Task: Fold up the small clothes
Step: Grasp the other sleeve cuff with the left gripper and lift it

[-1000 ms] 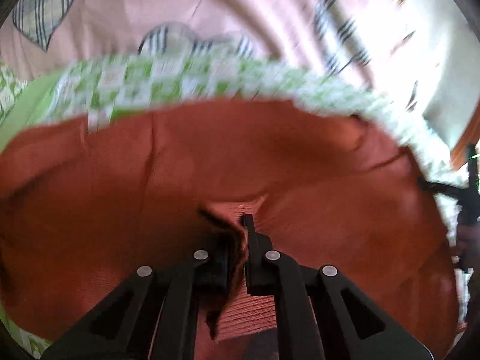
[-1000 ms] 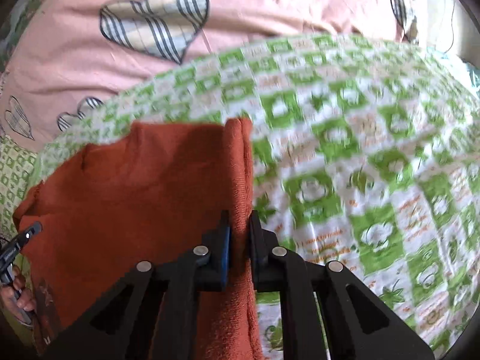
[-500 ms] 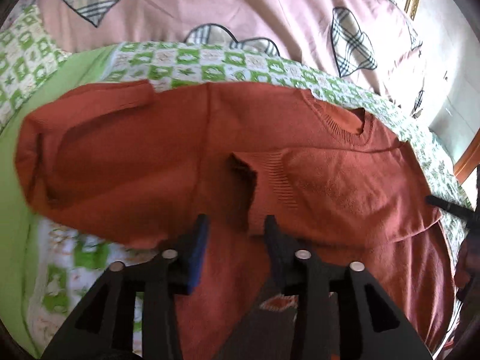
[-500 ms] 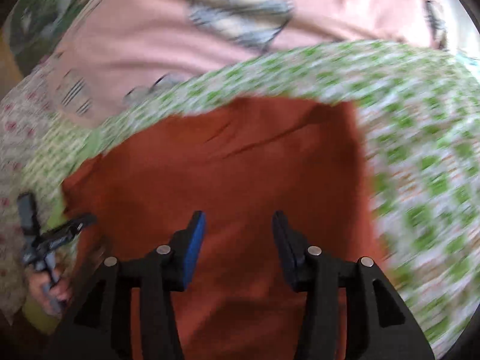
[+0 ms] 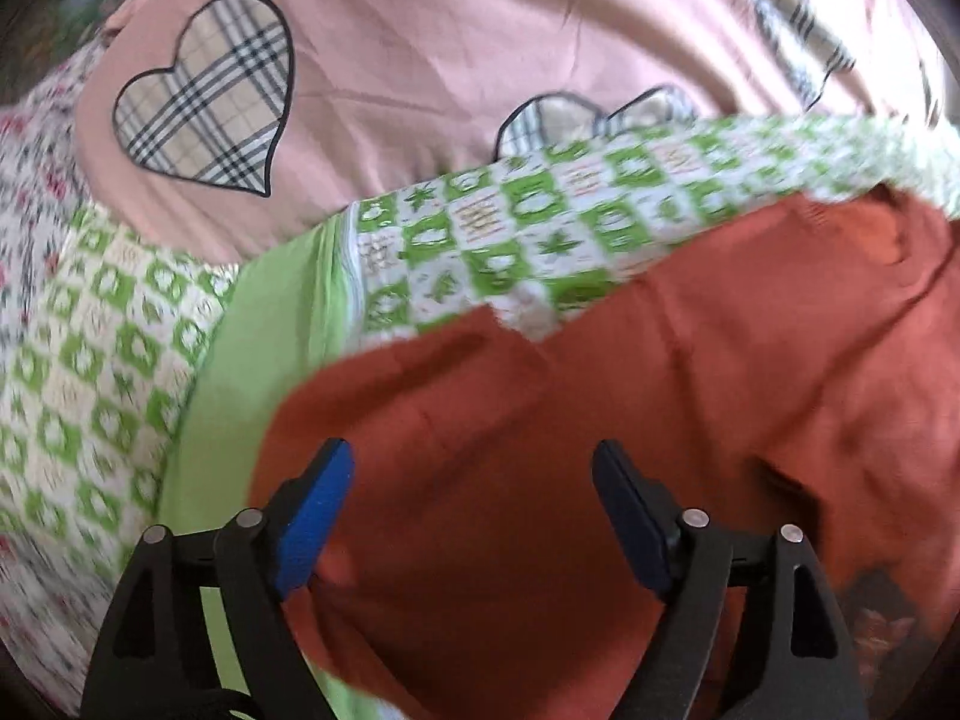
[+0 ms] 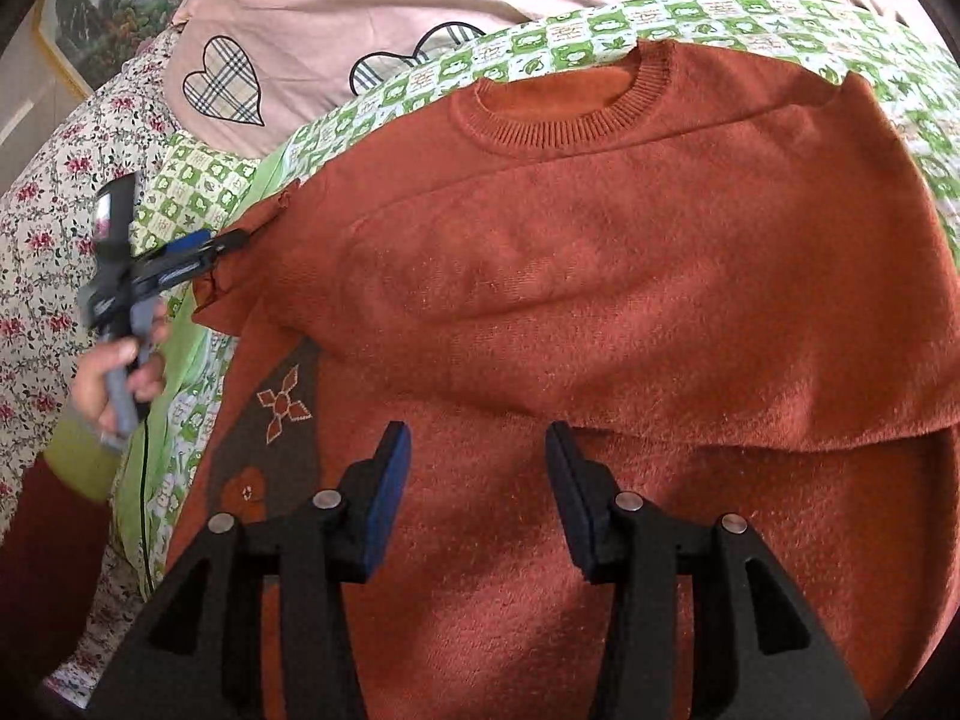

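Note:
A rust-orange knitted sweater [image 6: 600,276] lies flat on a green-and-white checked sheet [image 6: 780,18], collar [image 6: 558,120] at the far side, both sleeves folded across the chest. My right gripper [image 6: 477,480] is open and empty above the sweater's lower body. My left gripper [image 5: 474,492] is open and empty over the sweater's [image 5: 630,420] left edge. In the right wrist view the left gripper [image 6: 204,246] shows at the sweater's left shoulder, held in a hand [image 6: 114,372].
A pink duvet with plaid hearts [image 5: 210,90] lies beyond the sheet. A floral cover [image 6: 42,228] lies at the left. A brown patch with flower motifs [image 6: 276,414] marks the sweater's lower left. A framed picture [image 6: 108,6] hangs behind the bed.
Both grippers let go of the sweater and opened wide. The sleeves now lie folded across the chest. The left gripper moved to the sweater's left edge; the right drew back over the lower body.

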Demonstrator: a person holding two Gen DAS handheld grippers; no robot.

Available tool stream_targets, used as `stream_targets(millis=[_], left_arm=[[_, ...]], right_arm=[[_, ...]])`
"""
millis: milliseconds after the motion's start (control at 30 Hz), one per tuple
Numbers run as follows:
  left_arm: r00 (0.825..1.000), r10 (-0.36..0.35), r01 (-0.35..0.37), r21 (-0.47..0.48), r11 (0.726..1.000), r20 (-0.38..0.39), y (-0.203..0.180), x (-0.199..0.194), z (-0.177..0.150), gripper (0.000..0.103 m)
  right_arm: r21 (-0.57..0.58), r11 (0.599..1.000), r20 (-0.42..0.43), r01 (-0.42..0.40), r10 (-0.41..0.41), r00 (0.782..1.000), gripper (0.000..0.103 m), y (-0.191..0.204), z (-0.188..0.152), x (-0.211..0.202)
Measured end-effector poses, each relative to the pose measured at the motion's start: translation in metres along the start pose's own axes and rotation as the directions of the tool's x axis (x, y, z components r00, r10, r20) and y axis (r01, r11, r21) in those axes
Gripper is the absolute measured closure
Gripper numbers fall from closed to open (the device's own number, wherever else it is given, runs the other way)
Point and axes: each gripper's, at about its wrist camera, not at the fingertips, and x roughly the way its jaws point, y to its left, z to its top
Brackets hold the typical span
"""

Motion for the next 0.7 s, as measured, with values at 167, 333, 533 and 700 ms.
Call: stream_targets(millis=[167, 333, 533, 700], left_arm=[[0.994, -0.024, 0.026, 0.022, 0.999, -0.107, 0.011, 0.055, 0.005, 0.019], [0.982, -0.156, 0.141, -0.136, 0.981, -0.104, 0.038, 0.071, 0.008, 0.088], [0.96, -0.28, 0.27, -0.267, 0.925, 0.002, 0.052, 0.028, 0.003, 0.094], [0.904, -0.396, 0.428, -0.302, 0.852, 0.164, 0.026, -0.041, 0.002, 0.095]], right_arm=[[0.034, 0.999, -0.017, -0.01, 0.011, 1.0, 0.055, -0.007, -0.005, 0.0], [0.011, 1.0, -0.033, -0.023, 0.024, 0.999, 0.055, 0.0, -0.008, 0.002], [-0.027, 0.998, 0.003, -0.059, 0.059, 0.998, 0.055, 0.014, -0.01, -0.006], [0.0, 0.999, 0.02, -0.051, 0.051, 0.998, 0.055, 0.008, -0.015, -0.01]])
